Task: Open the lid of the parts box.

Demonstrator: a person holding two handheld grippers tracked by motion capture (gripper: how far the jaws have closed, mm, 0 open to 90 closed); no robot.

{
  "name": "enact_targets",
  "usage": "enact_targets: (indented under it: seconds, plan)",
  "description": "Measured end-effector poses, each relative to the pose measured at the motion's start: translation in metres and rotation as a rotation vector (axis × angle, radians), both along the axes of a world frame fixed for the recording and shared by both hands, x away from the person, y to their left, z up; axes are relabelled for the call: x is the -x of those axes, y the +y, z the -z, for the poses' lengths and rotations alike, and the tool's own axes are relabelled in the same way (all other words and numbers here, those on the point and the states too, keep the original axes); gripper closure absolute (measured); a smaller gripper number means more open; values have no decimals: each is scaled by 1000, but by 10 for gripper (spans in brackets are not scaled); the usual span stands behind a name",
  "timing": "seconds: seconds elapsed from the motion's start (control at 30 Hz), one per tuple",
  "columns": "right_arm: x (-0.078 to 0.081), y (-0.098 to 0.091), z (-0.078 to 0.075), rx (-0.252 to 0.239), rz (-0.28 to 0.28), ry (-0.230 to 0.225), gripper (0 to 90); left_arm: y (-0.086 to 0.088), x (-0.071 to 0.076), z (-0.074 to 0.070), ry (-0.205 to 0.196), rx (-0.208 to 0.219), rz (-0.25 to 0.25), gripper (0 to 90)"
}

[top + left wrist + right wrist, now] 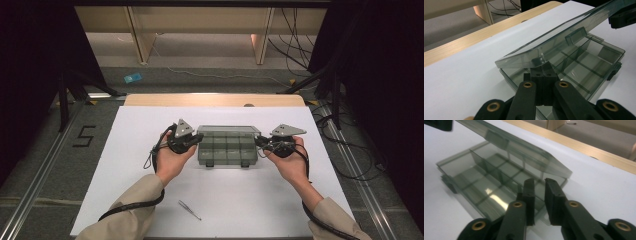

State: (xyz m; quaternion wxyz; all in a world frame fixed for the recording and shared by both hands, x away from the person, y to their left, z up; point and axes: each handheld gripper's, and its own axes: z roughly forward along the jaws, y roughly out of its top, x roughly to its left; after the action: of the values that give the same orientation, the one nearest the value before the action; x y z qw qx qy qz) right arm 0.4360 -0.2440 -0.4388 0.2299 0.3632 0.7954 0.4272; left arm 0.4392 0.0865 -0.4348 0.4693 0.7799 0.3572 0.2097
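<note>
Fingers [544, 71] hide box [227, 147] lid's [554, 42] edge

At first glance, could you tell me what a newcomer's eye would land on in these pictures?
Most striking is the smoky clear compartment box at the middle of the white table, its lid raised at a slant. The left gripper and right gripper flank it at either end, the left one's jaws closed at the box's edge. Nearer the person, slim metal tweezers lie alone.
</note>
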Motion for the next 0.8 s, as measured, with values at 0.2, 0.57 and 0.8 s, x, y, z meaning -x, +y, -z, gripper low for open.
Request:
enact_targets:
  seconds: [0.2,0.57,0.8]
  plan:
    - [-2,0,0,14,48,-32,623,-1,-2,0,-3,8,-2,899]
    - [-7,4,-4,-6,71,-117,623,-3,-4,1,-4,2,-10,898]
    - [-9,6,-4,-15,73,-114,664,1,-5,4,1,-24,-28,884]
